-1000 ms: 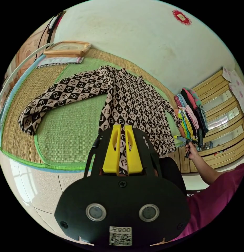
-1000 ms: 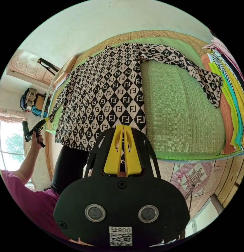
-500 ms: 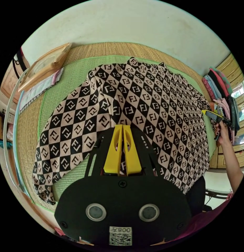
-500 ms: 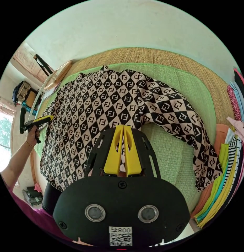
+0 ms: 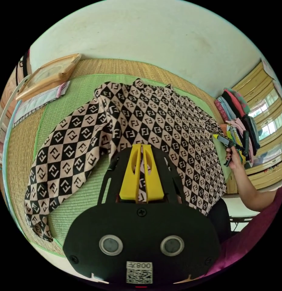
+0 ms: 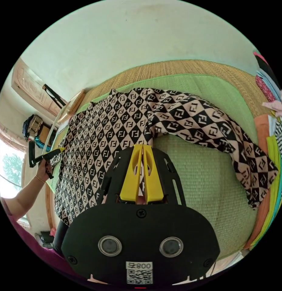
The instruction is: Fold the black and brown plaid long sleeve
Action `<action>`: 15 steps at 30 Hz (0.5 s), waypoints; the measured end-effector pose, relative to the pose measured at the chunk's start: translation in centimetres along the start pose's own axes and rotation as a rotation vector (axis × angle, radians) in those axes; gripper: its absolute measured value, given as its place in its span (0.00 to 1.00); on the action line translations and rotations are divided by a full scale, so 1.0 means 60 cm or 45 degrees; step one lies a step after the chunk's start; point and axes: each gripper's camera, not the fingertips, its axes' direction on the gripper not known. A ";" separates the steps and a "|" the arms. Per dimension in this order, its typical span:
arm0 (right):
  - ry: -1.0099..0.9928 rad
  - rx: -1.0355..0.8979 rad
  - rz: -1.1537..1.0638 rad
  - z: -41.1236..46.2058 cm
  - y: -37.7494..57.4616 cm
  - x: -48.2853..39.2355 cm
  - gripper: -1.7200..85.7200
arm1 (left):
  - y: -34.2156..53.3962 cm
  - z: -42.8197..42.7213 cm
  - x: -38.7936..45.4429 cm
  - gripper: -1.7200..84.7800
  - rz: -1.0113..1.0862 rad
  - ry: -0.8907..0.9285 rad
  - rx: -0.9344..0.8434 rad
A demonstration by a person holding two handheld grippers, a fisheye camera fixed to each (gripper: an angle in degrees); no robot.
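The black and tan checked long sleeve (image 5: pixel 153 121) lies spread over the green mat (image 5: pixel 77 91), its hem end lifted off the mat's near edge. My left gripper (image 5: pixel 142 146) is shut on one hem corner, with cloth pinched between its yellow jaws. One sleeve (image 5: pixel 56 163) trails across the mat beside it. In the right gripper view the same shirt (image 6: pixel 116 127) spreads out, and my right gripper (image 6: pixel 142 147) is shut on the other hem corner. The other sleeve (image 6: pixel 219 127) stretches toward the stacked clothes. Each gripper appears far off in the other's view, the right gripper (image 5: pixel 221 138) and the left gripper (image 6: pixel 56 151).
A stack of folded clothes (image 5: pixel 237 121) sits at one end of the mat, also seen as coloured edges (image 6: pixel 272 157). A wooden frame (image 5: pixel 50 71) and a folded cloth (image 5: pixel 41 98) lie at the far end. Wooden cabinets (image 5: pixel 262 100) stand behind the stack.
Both grippers have drawn back a little from the mat with the hem still held, so the shirt looks smaller and flatter. The sleeves lie more stretched out on the mat.
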 end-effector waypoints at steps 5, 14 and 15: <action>0.301 0.191 0.270 -0.162 0.119 0.143 0.07 | -0.069 0.050 0.132 0.05 0.187 0.164 -0.052; 0.487 0.248 0.647 -0.258 0.248 0.331 0.10 | -0.219 0.201 0.392 0.05 0.460 0.450 -0.198; 0.508 0.273 0.659 -0.263 0.250 0.338 0.10 | -0.235 0.214 0.421 0.05 0.485 0.474 -0.207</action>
